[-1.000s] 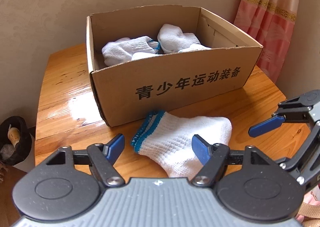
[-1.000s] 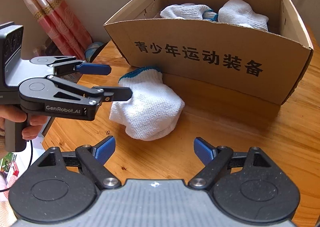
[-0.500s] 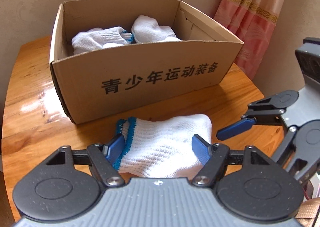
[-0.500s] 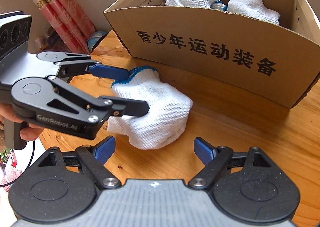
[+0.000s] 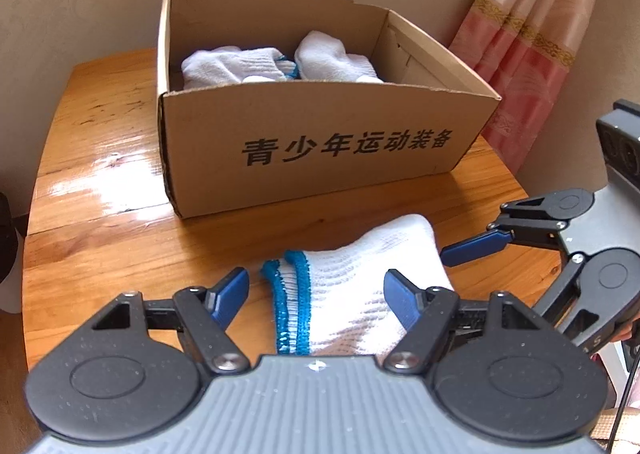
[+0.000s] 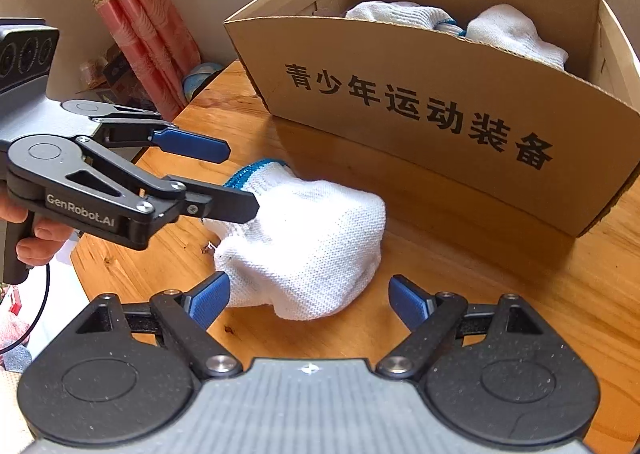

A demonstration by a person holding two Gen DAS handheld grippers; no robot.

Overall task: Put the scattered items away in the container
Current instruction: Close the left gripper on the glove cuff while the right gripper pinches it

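A white sock with a blue cuff (image 5: 360,266) (image 6: 308,246) lies on the wooden table (image 5: 100,157) in front of the cardboard box (image 5: 320,133) (image 6: 400,93). My left gripper (image 5: 316,290) (image 6: 232,177) is open and straddles the sock's cuff end. One left pad (image 5: 234,290) stands apart from the cuff; the other overlaps the sock. My right gripper (image 6: 308,294) (image 5: 476,250) is open near the sock's toe end, not touching it. Two white socks (image 5: 236,65) (image 6: 516,33) lie inside the box.
The box stands at the back of the table against the wall. A pink curtain (image 5: 532,37) (image 6: 132,25) hangs beside the table. Small clutter (image 6: 200,77) sits low beyond the table's edge. A person's hand (image 6: 36,238) holds the left gripper's handle.
My left gripper has moved in over the sock, from short of it to straddling its cuff end, and it has rolled a little. The right gripper has barely shifted. The sock lies where it was.
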